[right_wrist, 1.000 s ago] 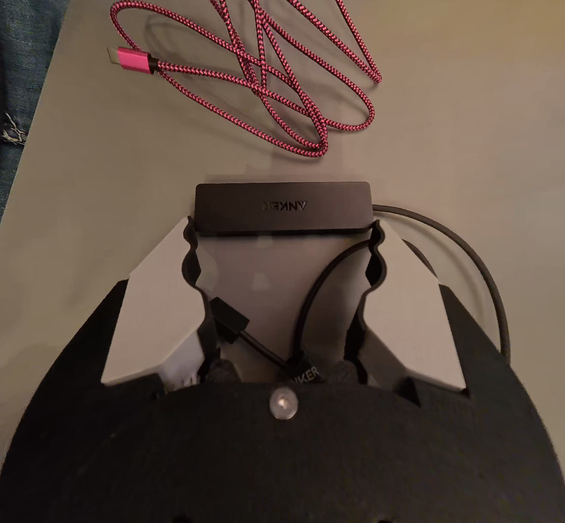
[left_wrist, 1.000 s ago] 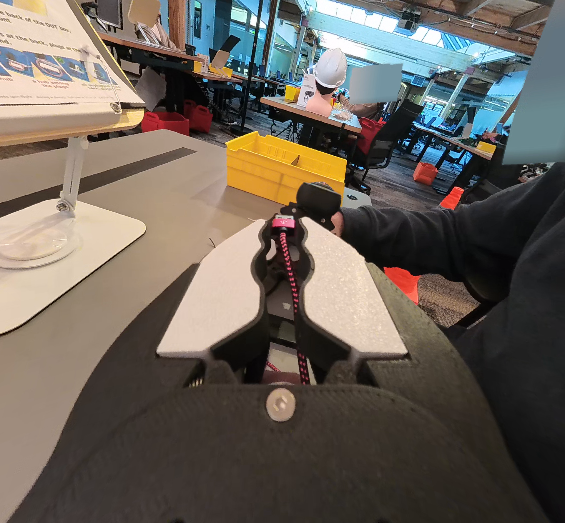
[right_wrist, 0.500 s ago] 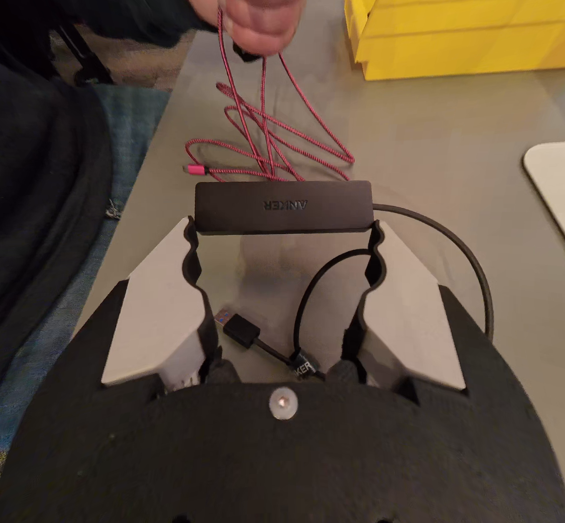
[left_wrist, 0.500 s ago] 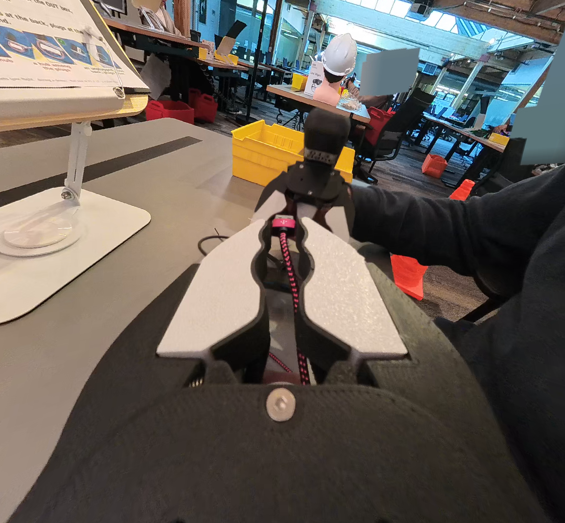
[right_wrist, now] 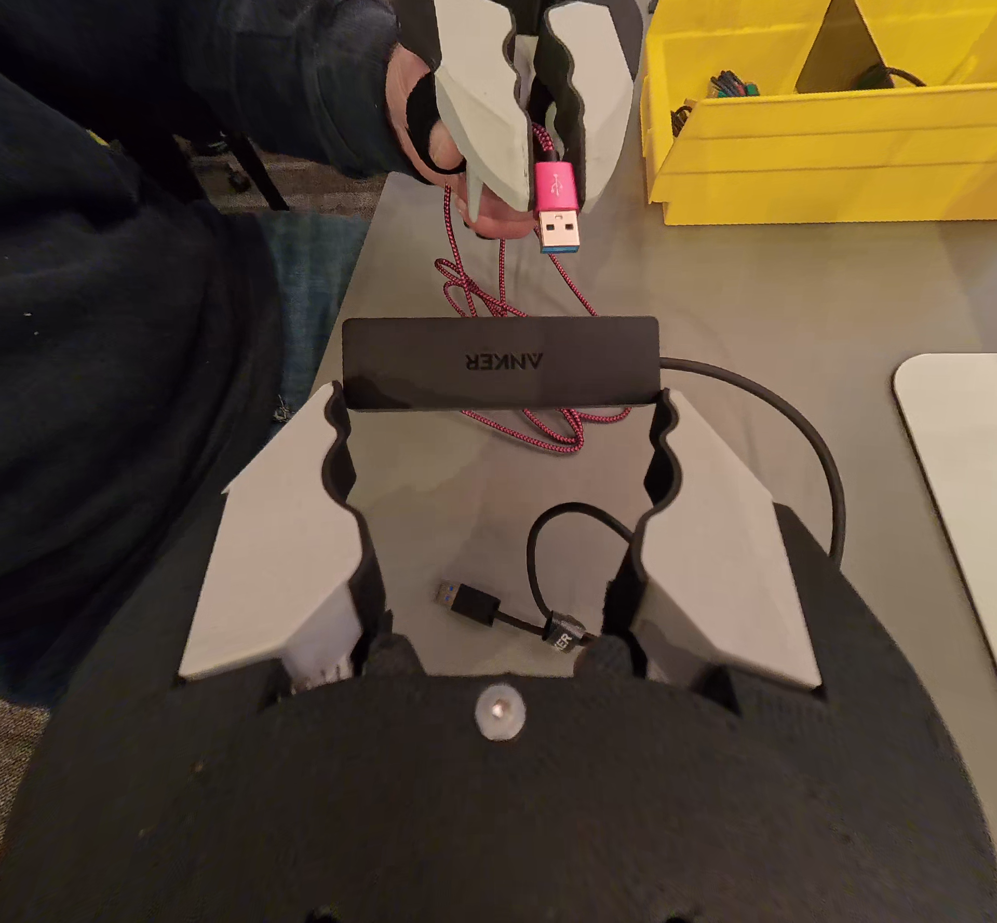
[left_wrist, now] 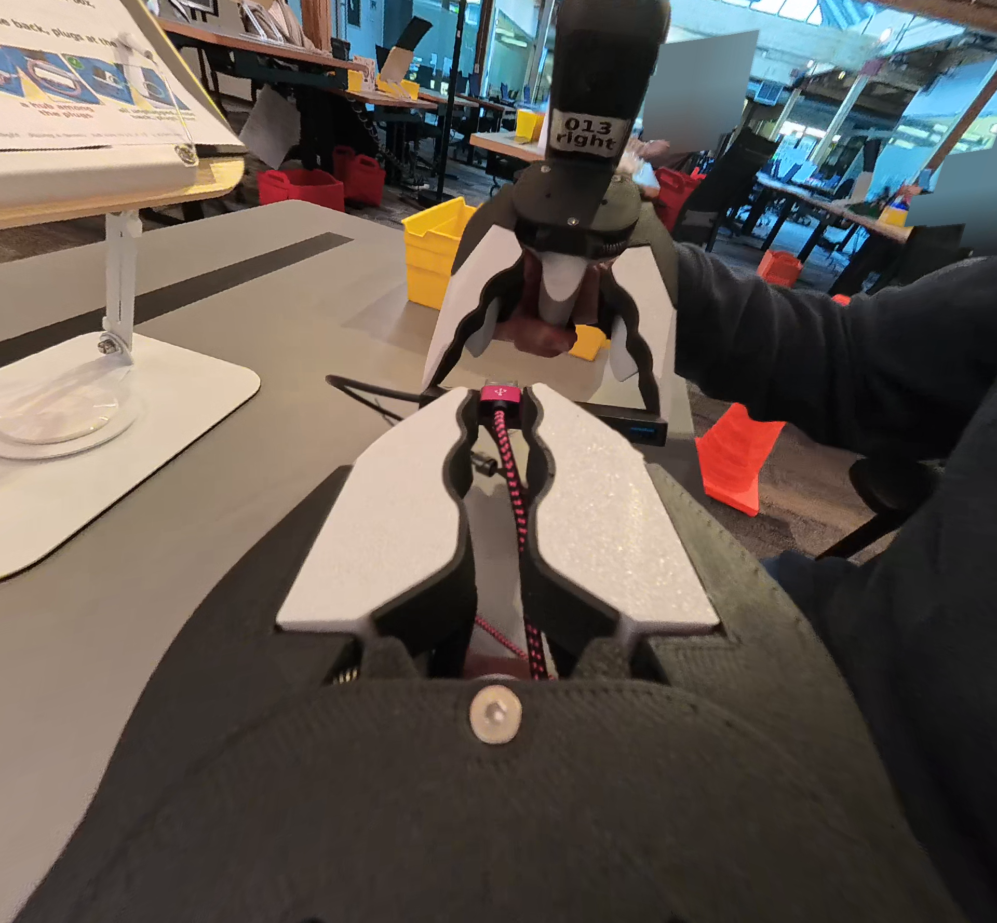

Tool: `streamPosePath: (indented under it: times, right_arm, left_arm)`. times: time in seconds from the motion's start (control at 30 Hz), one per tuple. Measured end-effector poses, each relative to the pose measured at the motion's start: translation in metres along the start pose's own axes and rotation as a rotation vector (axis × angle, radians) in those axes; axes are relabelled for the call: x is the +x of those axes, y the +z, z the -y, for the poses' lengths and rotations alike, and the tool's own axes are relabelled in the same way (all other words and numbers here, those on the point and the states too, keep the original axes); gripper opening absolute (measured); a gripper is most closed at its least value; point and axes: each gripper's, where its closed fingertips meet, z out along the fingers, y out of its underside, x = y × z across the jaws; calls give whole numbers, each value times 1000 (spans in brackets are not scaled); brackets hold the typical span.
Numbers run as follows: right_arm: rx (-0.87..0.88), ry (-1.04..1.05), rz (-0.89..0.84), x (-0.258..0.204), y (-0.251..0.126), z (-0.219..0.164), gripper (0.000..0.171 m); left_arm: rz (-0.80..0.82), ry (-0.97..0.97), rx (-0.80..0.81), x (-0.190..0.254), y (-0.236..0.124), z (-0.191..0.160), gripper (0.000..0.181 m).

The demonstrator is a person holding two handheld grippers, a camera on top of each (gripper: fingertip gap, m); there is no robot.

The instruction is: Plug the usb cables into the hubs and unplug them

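My left gripper (left_wrist: 500, 391) is shut on the pink plug (left_wrist: 501, 394) of a pink braided USB cable (left_wrist: 511, 471). In the right wrist view that left gripper (right_wrist: 555, 196) holds the plug (right_wrist: 558, 204) a little above and beyond the black hub (right_wrist: 500, 362), metal tip pointing at the hub. My right gripper (right_wrist: 500, 394) is shut on the hub, gripping its two ends and holding it above the grey table (right_wrist: 728, 293). The hub (left_wrist: 636, 425) and the right gripper (left_wrist: 545, 395) face me in the left wrist view. The cable's slack (right_wrist: 539, 422) lies coiled under the hub.
The hub's own black lead (right_wrist: 798, 444) loops right, its plug (right_wrist: 469, 603) lying on the table. A yellow bin (right_wrist: 820, 142) stands at the back right. A white stand base (left_wrist: 108, 438) with an instruction sheet (left_wrist: 81, 61) is on the left. The table edge is on the left (right_wrist: 345, 304). Some 6 centimetres of space lies between my two pairs of fingers.
The right gripper has lifted and tilted the hub up from the table. The left gripper with the pink plug has come closer to the hub, now facing it.
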Motion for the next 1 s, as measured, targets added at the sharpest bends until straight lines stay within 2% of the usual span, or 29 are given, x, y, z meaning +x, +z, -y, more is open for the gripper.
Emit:
streamPosePath:
  times: [0.37,1.0]
  right_arm:
    - [-14,-29,12,-3,-5,24,110]
    - [-2,-33,26,-4,-7,29,110]
  left_arm:
    - [-124,-70,121,10,-7,16,15]
    - [-56,4,43,6,0,7,15]
